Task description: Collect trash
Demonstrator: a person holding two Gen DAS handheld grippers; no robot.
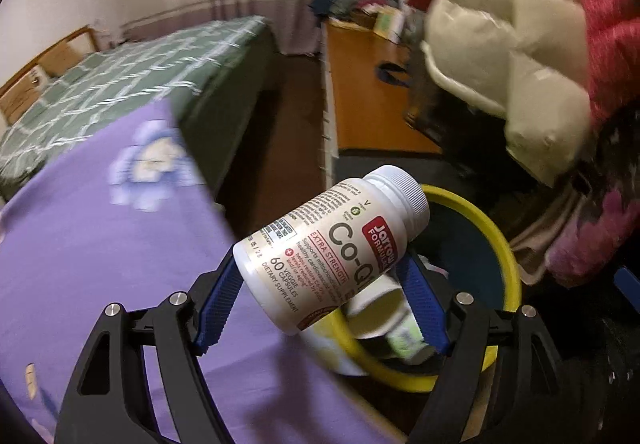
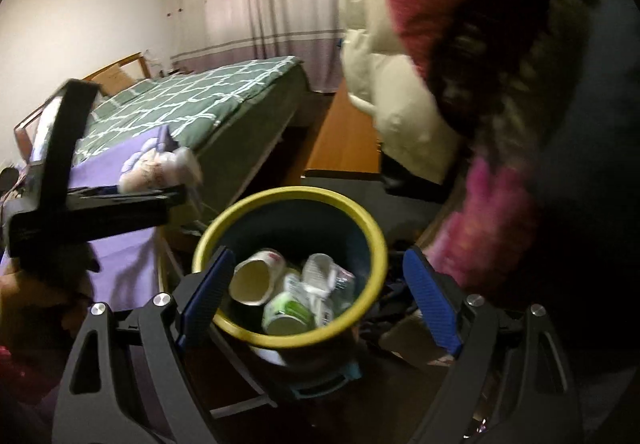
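- The left gripper (image 1: 320, 284) is holding a white supplement bottle (image 1: 332, 248) across its body, the blue pads (image 1: 218, 308) pressing on either side at roughly half spread.
- The bottle is lying tilted, cap (image 1: 404, 187) pointing up and away, base towards the camera.
- It is hanging over the near rim of the yellow-rimmed bin (image 1: 500, 244), partly above the purple sheet (image 1: 100, 244); not yet inside.
- In the right wrist view the same bottle (image 2: 160, 169) is showing blurred, up and left of the bin (image 2: 288, 195).
- The right gripper (image 2: 320, 296) is standing wide, nothing between its pads; the bin is sitting below them, untouched.
- The bin is already holding a paper cup (image 2: 256, 280) and crumpled wrappers (image 2: 320, 284).
- Judgement: the bottle is rigid plastic, probably light, with a smooth label likely to be slippery. The mid-body grip looks sound; the ribbed cap would offer the other firm hold.
- Judgement: it is not fragile, so dropping it in should do no harm.
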